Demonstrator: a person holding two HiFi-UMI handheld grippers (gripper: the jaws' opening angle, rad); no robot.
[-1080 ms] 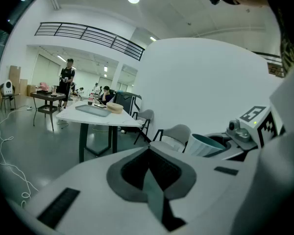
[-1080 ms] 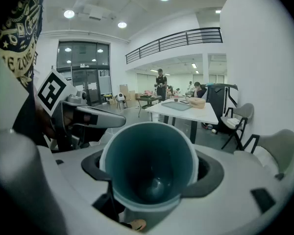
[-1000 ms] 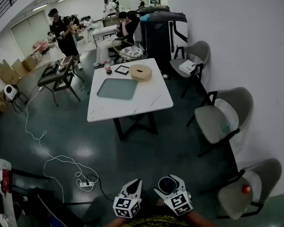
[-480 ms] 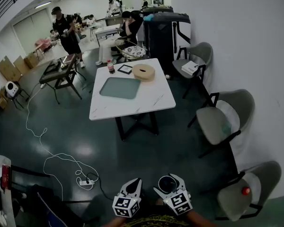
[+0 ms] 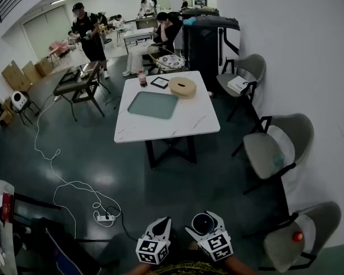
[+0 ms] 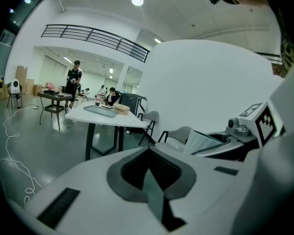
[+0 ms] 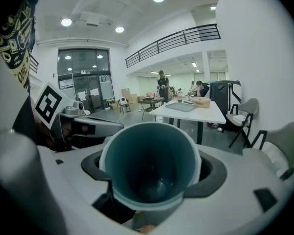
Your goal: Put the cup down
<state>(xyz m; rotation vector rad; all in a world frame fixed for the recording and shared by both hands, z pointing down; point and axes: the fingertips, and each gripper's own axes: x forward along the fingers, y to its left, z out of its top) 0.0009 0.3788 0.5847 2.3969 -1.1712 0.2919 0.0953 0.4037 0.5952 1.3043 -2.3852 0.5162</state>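
A dark teal cup [image 7: 149,165] with a pale rim sits between the jaws of my right gripper [image 7: 152,173], its mouth facing the camera; the jaws clasp it on both sides. The head view shows the same cup [image 5: 203,223] from above in the right gripper [image 5: 204,227], low in the frame and close to my body. My left gripper [image 5: 160,228] hangs beside it on the left, jaws together and empty [image 6: 152,180]. The white table [image 5: 192,122] stands some way ahead across the dark floor.
The table carries a grey-green tray [image 5: 153,105], a round tan box [image 5: 182,87], a bottle [image 5: 142,78] and a black-framed pad [image 5: 159,82]. Grey chairs [image 5: 272,149] line the right wall. A white cable [image 5: 63,182] and power strip [image 5: 105,217] lie on the floor at left. People stand and sit at the back.
The head view has shifted a little, so the table and room sit slightly further right in the frame. Both grippers keep their places, and the cup stays in the right one.
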